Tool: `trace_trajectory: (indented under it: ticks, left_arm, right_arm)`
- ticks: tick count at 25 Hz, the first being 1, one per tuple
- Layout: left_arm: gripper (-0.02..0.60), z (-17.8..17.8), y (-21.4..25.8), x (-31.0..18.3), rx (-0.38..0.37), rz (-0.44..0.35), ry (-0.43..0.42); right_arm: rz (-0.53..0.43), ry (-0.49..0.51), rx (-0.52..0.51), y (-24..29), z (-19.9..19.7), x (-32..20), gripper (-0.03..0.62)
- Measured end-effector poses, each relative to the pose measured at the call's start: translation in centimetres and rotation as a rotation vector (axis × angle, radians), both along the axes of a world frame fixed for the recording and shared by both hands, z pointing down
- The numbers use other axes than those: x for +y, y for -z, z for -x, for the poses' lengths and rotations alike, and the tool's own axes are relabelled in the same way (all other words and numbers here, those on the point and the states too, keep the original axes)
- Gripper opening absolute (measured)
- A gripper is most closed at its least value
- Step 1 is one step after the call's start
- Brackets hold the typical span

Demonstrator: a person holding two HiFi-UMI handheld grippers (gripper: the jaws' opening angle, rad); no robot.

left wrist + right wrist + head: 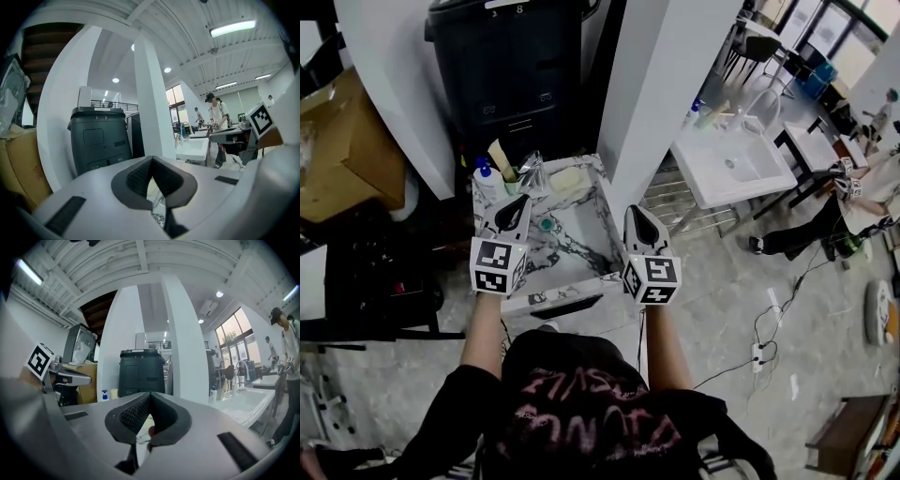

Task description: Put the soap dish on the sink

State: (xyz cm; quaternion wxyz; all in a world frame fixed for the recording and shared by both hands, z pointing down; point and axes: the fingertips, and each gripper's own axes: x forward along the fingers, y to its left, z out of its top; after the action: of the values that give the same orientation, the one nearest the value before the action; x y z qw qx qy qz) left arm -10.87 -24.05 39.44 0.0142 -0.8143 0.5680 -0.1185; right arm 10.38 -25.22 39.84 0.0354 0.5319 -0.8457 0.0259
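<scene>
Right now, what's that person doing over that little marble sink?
A person holds the left gripper and right gripper above the marble sink, each with its fingers together and gripping nothing. A pale yellow item, possibly the soap dish, lies on the sink's back rim, untouched.

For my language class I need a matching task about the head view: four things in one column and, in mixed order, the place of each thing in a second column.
Things
1. black bin
2. cardboard box
3. white sink
4. blue-capped bottle

Places
A. right of the white column
B. on the back left corner of the marble sink
C. at the picture's left edge
D. top centre, behind the marble sink

Pairs: 1-D, 2-C, 3-A, 4-B
</scene>
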Motion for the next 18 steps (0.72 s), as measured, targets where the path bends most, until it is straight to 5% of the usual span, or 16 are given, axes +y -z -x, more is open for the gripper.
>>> trace_trajectory:
  ticks: [18]
  left_arm:
    - [0.014,0.2,0.2,1.2,0.034,-0.019,0.021]
  right_arm:
    - [-0.006,-0.008,-0.001,0.5,-1.8,0.8,0.014]
